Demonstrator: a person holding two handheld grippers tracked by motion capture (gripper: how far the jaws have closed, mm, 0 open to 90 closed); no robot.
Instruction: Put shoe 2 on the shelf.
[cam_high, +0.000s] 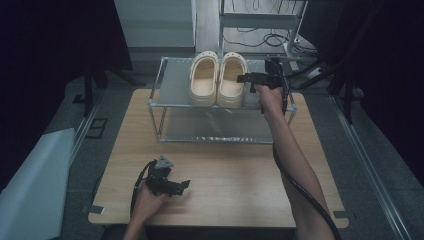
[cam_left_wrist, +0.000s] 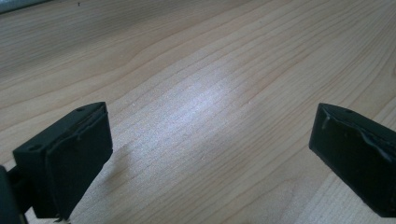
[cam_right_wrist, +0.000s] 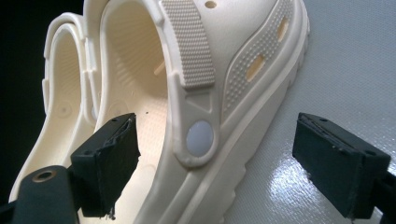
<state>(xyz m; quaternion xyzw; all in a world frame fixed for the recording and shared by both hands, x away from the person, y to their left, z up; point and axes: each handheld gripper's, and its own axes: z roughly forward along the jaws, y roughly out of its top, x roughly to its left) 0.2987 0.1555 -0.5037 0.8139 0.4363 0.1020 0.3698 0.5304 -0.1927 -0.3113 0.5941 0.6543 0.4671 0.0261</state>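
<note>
Right gripper view: the right tool (cam_right_wrist: 215, 163) gapes around the cream foam clog's (cam_right_wrist: 224, 93) side, pads not touching. On the pale wooden bench (cam_left_wrist: 196, 93), the left tool (cam_left_wrist: 210, 154) rests wide open, empty.

Cream clogs (cam_high: 218, 80) upright, side by side atop rack's top shelf (cam_high: 172, 90).

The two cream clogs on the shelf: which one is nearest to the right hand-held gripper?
The right-hand clog of the pair; the right hand-held gripper straddles its side wall with open jaws, while the other clog lies beyond it.
</note>
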